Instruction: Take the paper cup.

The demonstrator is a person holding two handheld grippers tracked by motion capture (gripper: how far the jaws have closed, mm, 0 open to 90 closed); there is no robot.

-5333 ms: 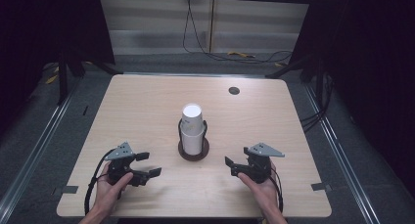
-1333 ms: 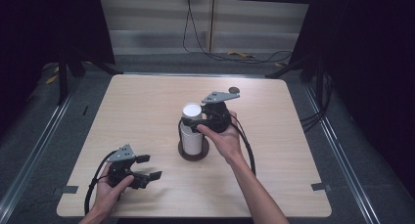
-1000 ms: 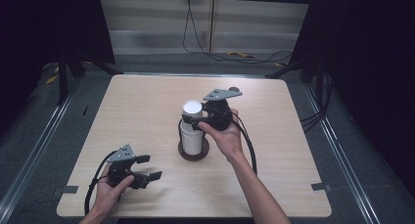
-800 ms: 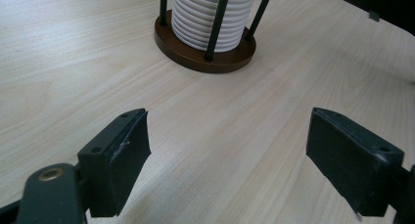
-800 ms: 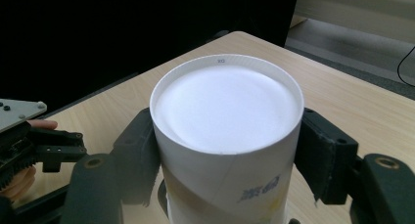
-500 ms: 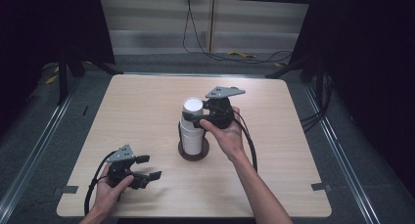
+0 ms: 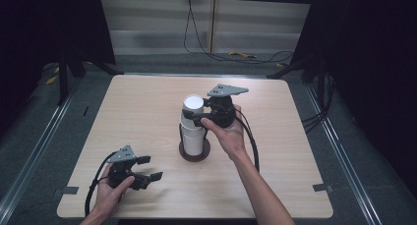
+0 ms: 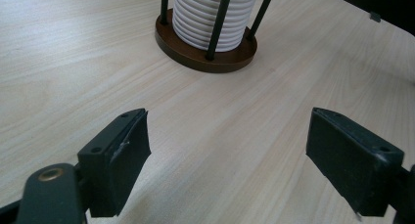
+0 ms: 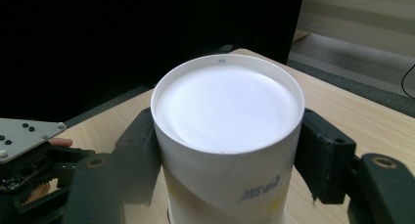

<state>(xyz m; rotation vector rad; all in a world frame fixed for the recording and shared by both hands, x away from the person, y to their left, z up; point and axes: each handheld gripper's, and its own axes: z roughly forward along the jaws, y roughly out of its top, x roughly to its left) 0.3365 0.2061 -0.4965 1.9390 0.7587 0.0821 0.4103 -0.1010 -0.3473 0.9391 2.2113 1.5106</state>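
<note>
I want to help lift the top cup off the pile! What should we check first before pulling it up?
1. Right tongs around the top cup, pads on both its sides: ok.
2. Grip tight enough, since the tongs have just been closing: cannot tell.
3. Cup stack upright in the holder: ok.
4. Only one cup will come away: cannot tell.
5. Left tongs open, low over the table, apart from the stack: ok.

This looks like a lab or recording studio. A bare wooden table [image 7: 147, 102] stands on grey carpet [image 7: 344, 136], ringed by black curtains [image 7: 373, 48] left and right. Loose cables [image 7: 236, 53] lie on the far floor, and tape marks [image 7: 322, 187] sit by the table's near corners.
</note>
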